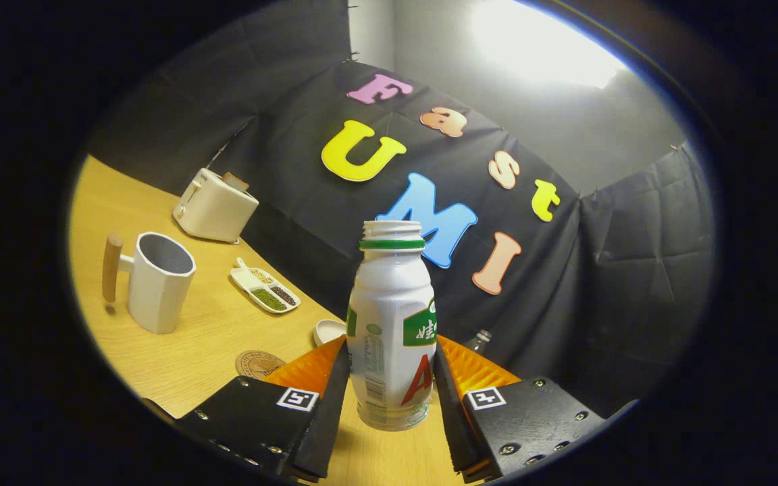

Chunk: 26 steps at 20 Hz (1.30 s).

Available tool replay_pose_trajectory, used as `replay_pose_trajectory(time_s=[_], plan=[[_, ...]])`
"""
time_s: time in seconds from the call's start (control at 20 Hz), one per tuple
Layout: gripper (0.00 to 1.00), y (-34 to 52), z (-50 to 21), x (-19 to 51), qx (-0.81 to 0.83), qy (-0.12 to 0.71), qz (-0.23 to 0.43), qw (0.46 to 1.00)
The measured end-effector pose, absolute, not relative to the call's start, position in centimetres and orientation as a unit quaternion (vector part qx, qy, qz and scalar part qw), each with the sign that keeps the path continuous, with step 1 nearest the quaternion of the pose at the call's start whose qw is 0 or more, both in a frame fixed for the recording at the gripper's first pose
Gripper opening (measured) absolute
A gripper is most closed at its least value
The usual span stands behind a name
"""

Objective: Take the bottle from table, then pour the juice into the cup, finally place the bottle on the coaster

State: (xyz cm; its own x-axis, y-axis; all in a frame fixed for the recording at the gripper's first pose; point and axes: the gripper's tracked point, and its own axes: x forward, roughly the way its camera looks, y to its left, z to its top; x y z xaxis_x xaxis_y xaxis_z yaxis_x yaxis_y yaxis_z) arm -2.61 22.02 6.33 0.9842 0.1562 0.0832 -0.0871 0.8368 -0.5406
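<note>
Gripper view looks along my tool (392, 378), whose two fingers (325, 391) pinch the bottle (392, 331) from either side, pressing on its lower half. The bottle is white with a green ring at the neck and a green and red label, and its cap is off, so the mouth is open. Its long axis stands upright relative to my fingers, mouth pointing up toward the booth's wall and base pointing down toward me. The whole scene leans in this view, so the wooden bench (186, 344) slopes away to the left behind the bottle. I cannot tell whether the bottle's base is touching the bench or held just above it. Well to the left of the bottle stands the cup (158, 280), a white mug with a wooden handle on its far left side, upright with its open mouth showing a grey inside. The coaster (258, 363), a round brown disc, lies flat on the bench just beyond my left finger, between the finger and the cup. Beyond it are a small white dish (329, 331), a divided tray of beans (265, 290) and, farther back by the wall, a white toaster (215, 206) with a slice in it.
</note>
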Motion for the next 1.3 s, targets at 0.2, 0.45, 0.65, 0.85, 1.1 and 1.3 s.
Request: replay_pose_trajectory(time_s=[0.2,0.45,0.65,0.85,1.1,1.3], plan=[[0.65,23.5,7.2,-2.7,-0.352,-0.086,0.052,0.931],[0.65,25.8,7.7,-3.6,-0.427,-0.116,0.049,0.895],[0.65,27.7,8.1,-2.8,-0.460,-0.124,0.052,0.877],[0.65,28.5,8.5,-2.4,-0.503,-0.135,0.049,0.853],[0.65,29.5,8.4,-2.7,-0.547,-0.149,0.045,0.823],[0.65,30.6,8.8,-2.3,-0.574,-0.159,0.043,0.802]])
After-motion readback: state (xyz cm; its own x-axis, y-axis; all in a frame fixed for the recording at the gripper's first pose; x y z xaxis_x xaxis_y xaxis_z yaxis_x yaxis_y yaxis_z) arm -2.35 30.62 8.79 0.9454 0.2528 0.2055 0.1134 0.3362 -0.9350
